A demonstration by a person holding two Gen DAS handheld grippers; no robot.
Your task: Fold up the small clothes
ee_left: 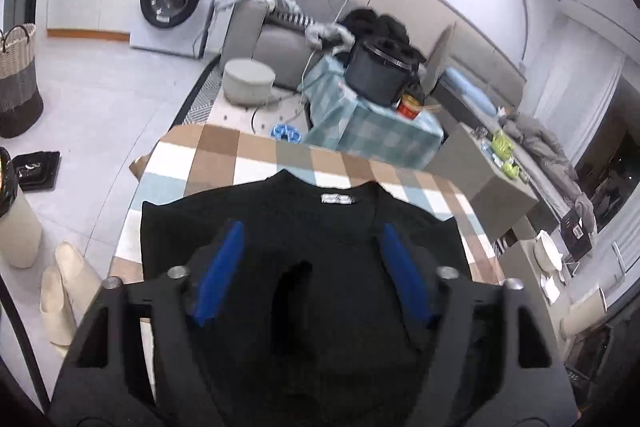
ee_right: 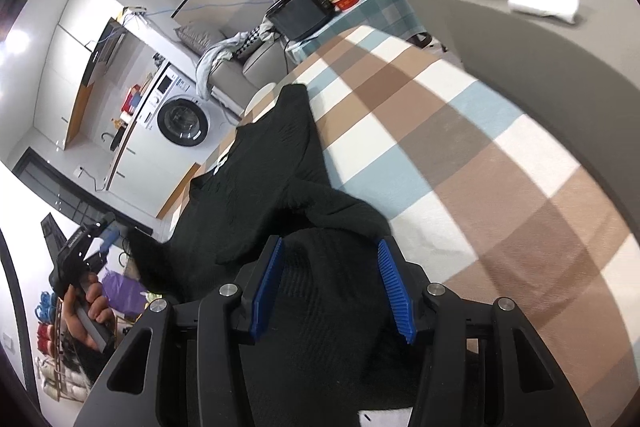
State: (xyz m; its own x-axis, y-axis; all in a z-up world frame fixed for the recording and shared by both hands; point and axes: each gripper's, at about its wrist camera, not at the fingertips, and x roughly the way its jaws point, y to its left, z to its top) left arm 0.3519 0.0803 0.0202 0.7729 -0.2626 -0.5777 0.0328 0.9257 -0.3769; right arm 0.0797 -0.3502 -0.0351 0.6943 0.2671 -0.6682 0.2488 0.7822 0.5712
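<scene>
I see the black knit top (ee_left: 304, 227) spread on the checked tablecloth (ee_left: 256, 163), a cloth of brown, white and pale blue squares, and the garment takes up most of the near part of the table. In the left wrist view it lies neck away from me, with a small white label (ee_left: 337, 199) at the back of the collar and 2 pointed shoulder corners standing out against the cloth. The knit is dark and matte, so I can make out little texture there. My left gripper (ee_left: 312, 267) hangs above the middle of the top with its blue pads wide apart and nothing pinched between them. In the right wrist view the fabric shows a fine ribbed weave, and 1 part of the top lies folded over in a soft hump near the fingers. My right gripper (ee_right: 330, 283) sits low on that bunched fabric, its jaws at a middling width with cloth between the blue pads (ee_right: 394, 291); I cannot tell whether they actually press on it. At that view's left edge, a hand (ee_right: 86, 307) holds the other gripper's handle.
</scene>
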